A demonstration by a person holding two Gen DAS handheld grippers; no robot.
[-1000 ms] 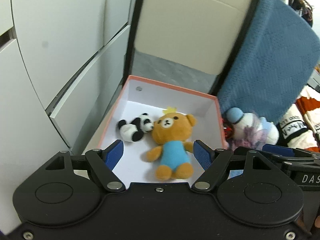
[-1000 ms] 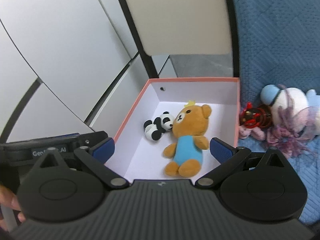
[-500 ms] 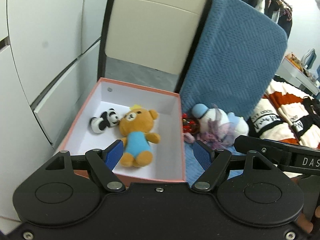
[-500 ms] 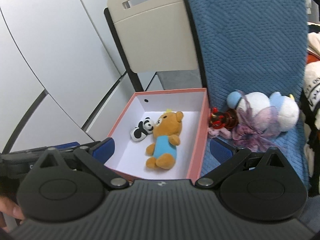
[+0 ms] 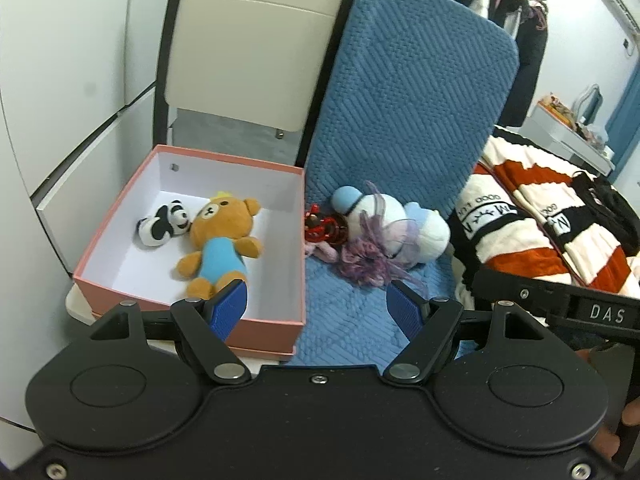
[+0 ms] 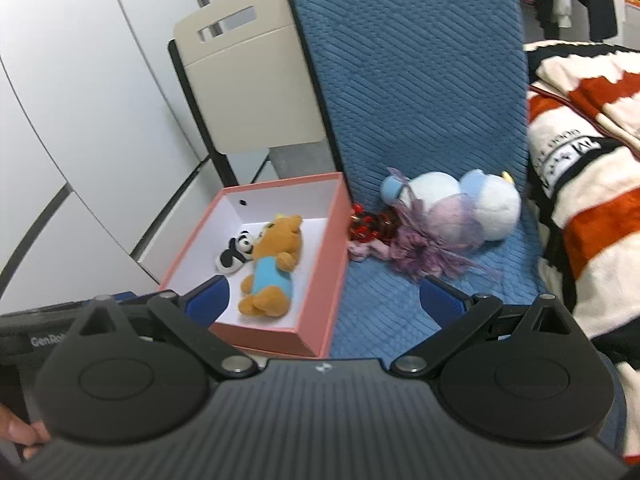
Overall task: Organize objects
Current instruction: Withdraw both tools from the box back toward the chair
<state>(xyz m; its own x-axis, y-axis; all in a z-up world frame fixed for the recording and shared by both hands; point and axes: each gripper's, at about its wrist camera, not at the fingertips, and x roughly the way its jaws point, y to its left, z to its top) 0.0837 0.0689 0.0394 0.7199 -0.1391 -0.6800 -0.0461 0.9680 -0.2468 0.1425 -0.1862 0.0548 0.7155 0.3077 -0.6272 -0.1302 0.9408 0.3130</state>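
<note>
beside blue cushion (image 5: 400, 128), pink box (image 5: 192, 316) holds bear (image 5: 220, 240), panda (image 5: 164, 226).

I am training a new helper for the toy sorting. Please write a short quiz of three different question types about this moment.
1. True or false: the brown bear lies inside the pink box.
2. Which toy lies against the bear's head? A) panda B) white and blue plush C) red toy
3. Fill in: the white and blue plush lies on the ____ cushion.

Key:
1. True.
2. A, the panda.
3. Blue.
</note>
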